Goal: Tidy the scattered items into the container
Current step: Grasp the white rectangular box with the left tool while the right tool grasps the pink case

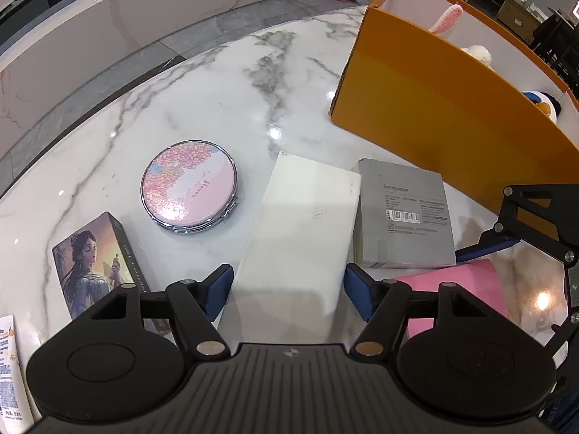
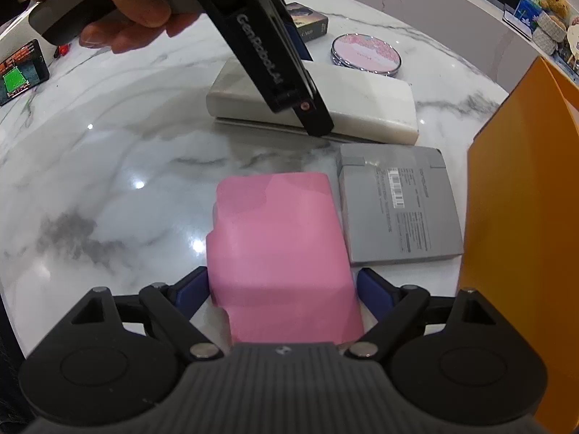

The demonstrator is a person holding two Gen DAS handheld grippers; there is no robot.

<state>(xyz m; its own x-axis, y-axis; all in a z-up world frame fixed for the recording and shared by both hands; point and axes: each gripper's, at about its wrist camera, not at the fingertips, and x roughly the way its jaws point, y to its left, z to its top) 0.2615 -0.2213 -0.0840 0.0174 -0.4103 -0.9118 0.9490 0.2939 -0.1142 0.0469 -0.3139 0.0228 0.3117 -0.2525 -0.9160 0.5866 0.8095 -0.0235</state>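
Observation:
A long white box (image 1: 300,224) lies flat on the marble table (image 1: 181,90). My left gripper (image 1: 287,289) straddles its near end, open, with the blue pads close beside its long sides. In the right wrist view this gripper, held in a hand (image 2: 119,11), leans down over the white box (image 2: 362,97). A pink box (image 2: 278,246) lies between the fingers of my right gripper (image 2: 282,289), which is open, with a thin gap at the right pad. The orange container (image 1: 434,108) stands open at the right, and plush toys (image 1: 477,52) show inside it.
A grey flat box (image 1: 405,213) lies against the container's wall. A round pink compact mirror (image 1: 190,190) and an illustrated card box (image 1: 90,260) lie left of the white box. A white tube (image 1: 11,369) is at the lower left edge. A phone (image 2: 20,72) lies at the table's far left.

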